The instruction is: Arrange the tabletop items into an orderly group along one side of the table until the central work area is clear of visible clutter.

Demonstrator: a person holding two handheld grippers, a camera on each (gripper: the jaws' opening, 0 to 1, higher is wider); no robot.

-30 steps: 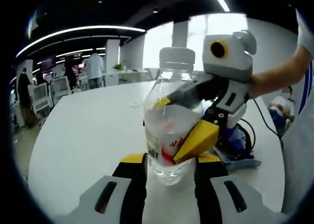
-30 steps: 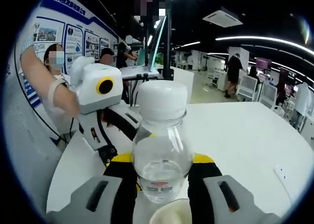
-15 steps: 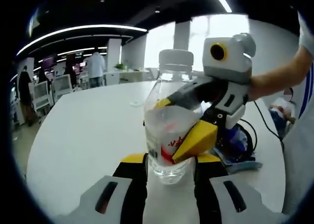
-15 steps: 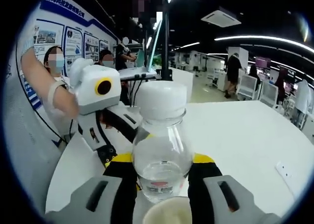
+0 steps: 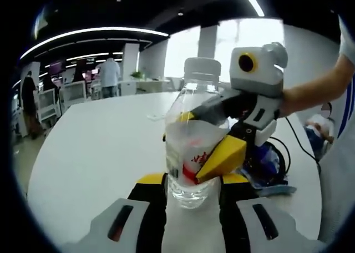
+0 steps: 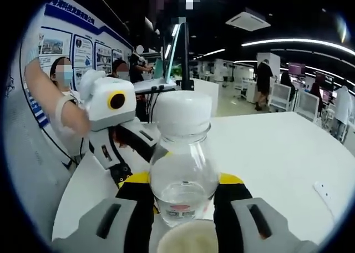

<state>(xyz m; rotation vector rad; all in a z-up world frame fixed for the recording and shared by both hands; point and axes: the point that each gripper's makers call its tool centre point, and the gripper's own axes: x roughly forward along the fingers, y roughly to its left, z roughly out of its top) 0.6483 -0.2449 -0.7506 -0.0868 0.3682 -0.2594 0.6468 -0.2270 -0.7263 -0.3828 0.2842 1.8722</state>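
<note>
A clear plastic bottle (image 5: 192,147) with a white cap and a red-printed label stands upright, a little water in its bottom. In the left gripper view my left gripper (image 5: 192,181) is shut on its base, one yellow-tipped jaw on each side. My right gripper (image 5: 202,142) comes in from the right and clamps the bottle's middle, one yellow finger (image 5: 222,156) in front of it. In the right gripper view the same bottle (image 6: 183,175) sits between my right gripper's (image 6: 184,181) jaws. The left gripper (image 6: 138,158) reaches in from the left behind it.
The white table (image 5: 94,153) is round. A blue item with black cables (image 5: 270,163) lies on it at the right of the left gripper view. A beige round rim (image 6: 186,241) shows at the bottom of the right gripper view, and a small white object (image 6: 323,191) lies further right. People and desks stand beyond.
Both grippers keep their hold on the bottle. The beige rim has come further up into the bottom of the right gripper view. Both views have shifted slightly.
</note>
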